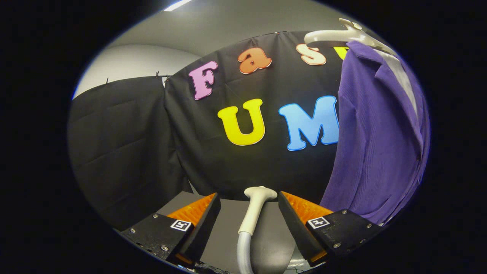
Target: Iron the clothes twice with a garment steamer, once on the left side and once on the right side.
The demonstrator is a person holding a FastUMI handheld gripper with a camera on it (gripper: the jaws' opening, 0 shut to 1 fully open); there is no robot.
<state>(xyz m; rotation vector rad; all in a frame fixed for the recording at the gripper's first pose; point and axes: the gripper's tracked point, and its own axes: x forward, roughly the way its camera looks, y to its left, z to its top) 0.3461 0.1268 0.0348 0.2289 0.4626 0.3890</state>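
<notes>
- Plainly, the gripper (pixel 249 220) stood with its two fingers spread apart, pressing on nothing.
- The garment steamer's wand (pixel 254 210) rose in the gap between the fingers, clear of both pads, with open space to either side.
- Its flat nozzle head sat at the top, level with the fingertips, and its grey hose (pixel 243 253) ran down and back toward the gripper's body.
- The wand's long axis therefore ran roughly along the fingers' own line, leaning a little to the right toward its head, which faced away from the gripper toward the booth wall.
- The purple garment (pixel 374 140) hung on a pale hanger (pixel 342 36), well off to the right of the fingers and above them, apart from the wand.
- Its long axis ran top to bottom, collar up by the hanger and hem down just beyond the right finger.
- My reading was that the grasp came first: the fingers needed only to close sideways on the wand's neck, since it already lay centred between them.
- Afterwards, I judged, the head would have to swing right and upward to meet the cloth.
- Whether the wand rested in a cradle or on the table I could not tell.
</notes>
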